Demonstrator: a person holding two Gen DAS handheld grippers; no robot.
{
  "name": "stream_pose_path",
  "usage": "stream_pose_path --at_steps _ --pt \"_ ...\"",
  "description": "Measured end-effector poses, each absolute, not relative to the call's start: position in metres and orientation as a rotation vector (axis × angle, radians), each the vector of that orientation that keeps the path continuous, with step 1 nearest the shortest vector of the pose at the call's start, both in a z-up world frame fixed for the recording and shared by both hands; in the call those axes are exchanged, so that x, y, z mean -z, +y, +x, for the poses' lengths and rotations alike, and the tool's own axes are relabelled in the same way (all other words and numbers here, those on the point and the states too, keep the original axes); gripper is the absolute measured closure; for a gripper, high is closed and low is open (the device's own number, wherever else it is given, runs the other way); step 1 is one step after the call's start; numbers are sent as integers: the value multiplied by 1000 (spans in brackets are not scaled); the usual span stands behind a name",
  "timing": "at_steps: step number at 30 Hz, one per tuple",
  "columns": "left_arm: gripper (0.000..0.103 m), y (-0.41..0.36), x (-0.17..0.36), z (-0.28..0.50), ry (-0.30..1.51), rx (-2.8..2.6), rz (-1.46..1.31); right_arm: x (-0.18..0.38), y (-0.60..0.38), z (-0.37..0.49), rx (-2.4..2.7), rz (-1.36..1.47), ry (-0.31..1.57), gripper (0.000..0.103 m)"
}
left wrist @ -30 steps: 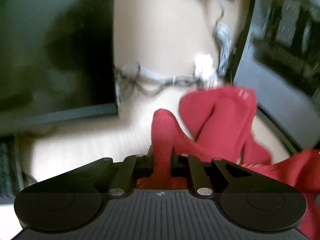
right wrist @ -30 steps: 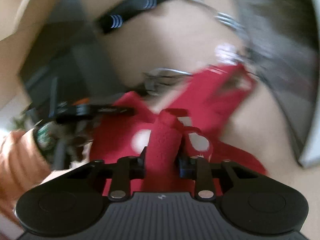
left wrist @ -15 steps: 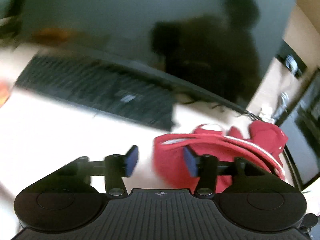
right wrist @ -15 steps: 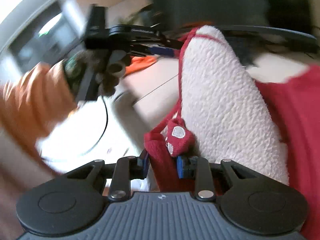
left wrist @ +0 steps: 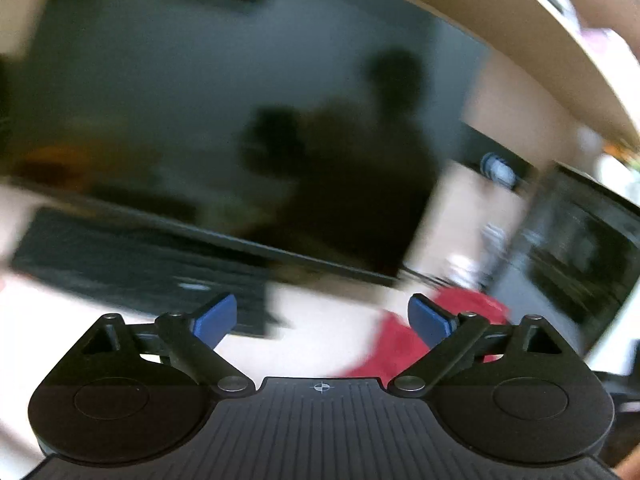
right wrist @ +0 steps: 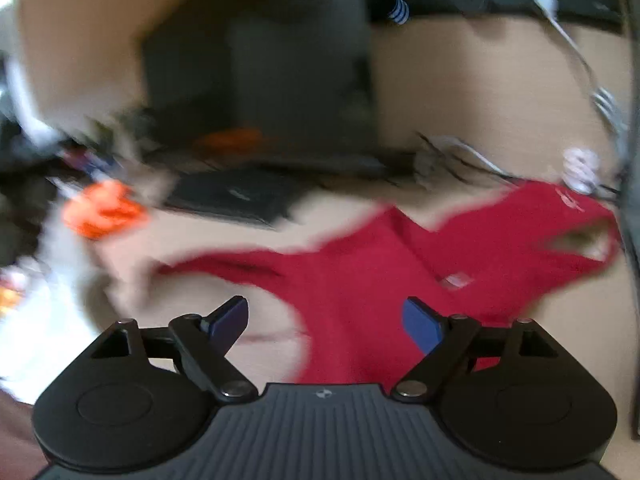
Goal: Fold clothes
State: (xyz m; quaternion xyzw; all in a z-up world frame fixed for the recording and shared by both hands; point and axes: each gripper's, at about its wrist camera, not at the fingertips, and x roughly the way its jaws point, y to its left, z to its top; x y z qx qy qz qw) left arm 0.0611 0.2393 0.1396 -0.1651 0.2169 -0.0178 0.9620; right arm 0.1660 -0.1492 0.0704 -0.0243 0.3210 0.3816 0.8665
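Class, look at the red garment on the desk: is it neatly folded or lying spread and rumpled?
Spread and rumpled. The red garment sprawls unevenly across the desk, parts trailing left and right, with no tidy folded edges visible.

Light wooden desk surface (right wrist: 460, 92), items lying directly on it.

A red garment (right wrist: 400, 280) is spread ahead of the right gripper (right wrist: 325, 322); a dark keyboard (right wrist: 236, 196) is noted beyond-left, tangled cables (right wrist: 460, 152) beyond-right, an orange object (right wrist: 102, 210) far left.

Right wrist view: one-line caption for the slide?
Right gripper open above the red garment spread on the wooden desk, with a dark keyboard behind; motion-blurred.
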Motion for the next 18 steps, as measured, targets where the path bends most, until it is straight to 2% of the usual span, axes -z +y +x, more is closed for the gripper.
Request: stream_pose_path --at_steps 3,5,8,9,10,13,18 --pt "5 200 -110 110 541 171 -350 -28 -138 172 -706 -12 793 18" --pt "5 174 -80 142 632 236 -366 -6 -124 179 -620 -99 797 19" --pt "5 142 -35 164 734 274 -340 -1 -109 175 -517 -384 699 16" --pt "5 132 -22 169 756 286 -327 -2 -111 182 -488 -422 689 2" --pt "5 125 -12 171 774 300 -325 -1 -117 193 -468 -434 687 0" --pt "5 108 13 171 821 340 -341 -7 -134 225 -405 -491 670 1" --pt "4 78 21 165 836 397 -357 -10 -115 245 -278 -747 455 1"
